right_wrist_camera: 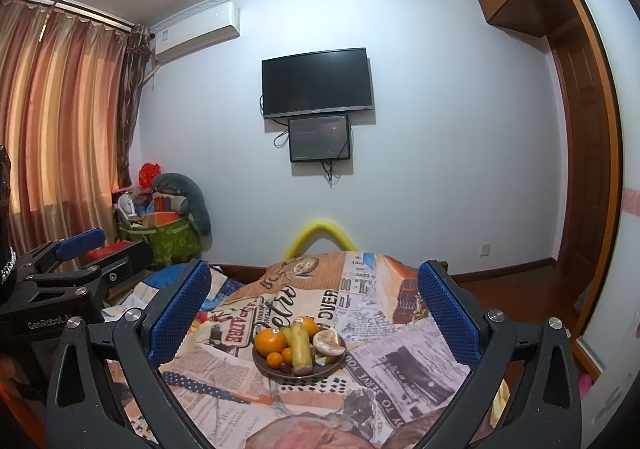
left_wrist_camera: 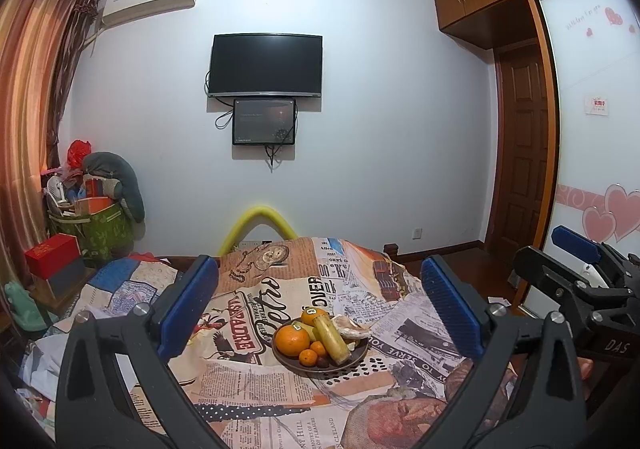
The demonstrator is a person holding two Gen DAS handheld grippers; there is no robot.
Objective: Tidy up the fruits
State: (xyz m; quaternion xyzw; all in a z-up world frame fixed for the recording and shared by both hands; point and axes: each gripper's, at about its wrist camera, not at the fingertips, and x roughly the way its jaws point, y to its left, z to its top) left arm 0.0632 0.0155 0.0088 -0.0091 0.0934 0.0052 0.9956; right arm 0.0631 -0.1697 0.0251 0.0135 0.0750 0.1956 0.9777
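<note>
A dark round plate (left_wrist_camera: 352, 363) (right_wrist_camera: 338, 365) sits on a newspaper-print cloth. It holds a large orange (left_wrist_camera: 292, 340) (right_wrist_camera: 269, 341), small tangerines (left_wrist_camera: 309, 357) (right_wrist_camera: 275, 360), a long yellow-green fruit (left_wrist_camera: 331, 339) (right_wrist_camera: 301, 347), a second orange (left_wrist_camera: 313, 316) behind it and a pale peeled fruit (left_wrist_camera: 352, 327) (right_wrist_camera: 329, 343). My left gripper (left_wrist_camera: 320, 305) is open and empty, held back from the plate. My right gripper (right_wrist_camera: 314, 309) is open and empty too, also short of the plate. Each gripper shows at the side of the other's view.
The newspaper-print cloth (left_wrist_camera: 280, 389) (right_wrist_camera: 240, 405) covers the surface. A yellow foam arch (left_wrist_camera: 260, 219) stands behind it. Bags and boxes (left_wrist_camera: 96, 217) pile at the left by the curtain. A TV (left_wrist_camera: 266, 65) hangs on the wall. A wardrobe and door (left_wrist_camera: 524, 153) stand right.
</note>
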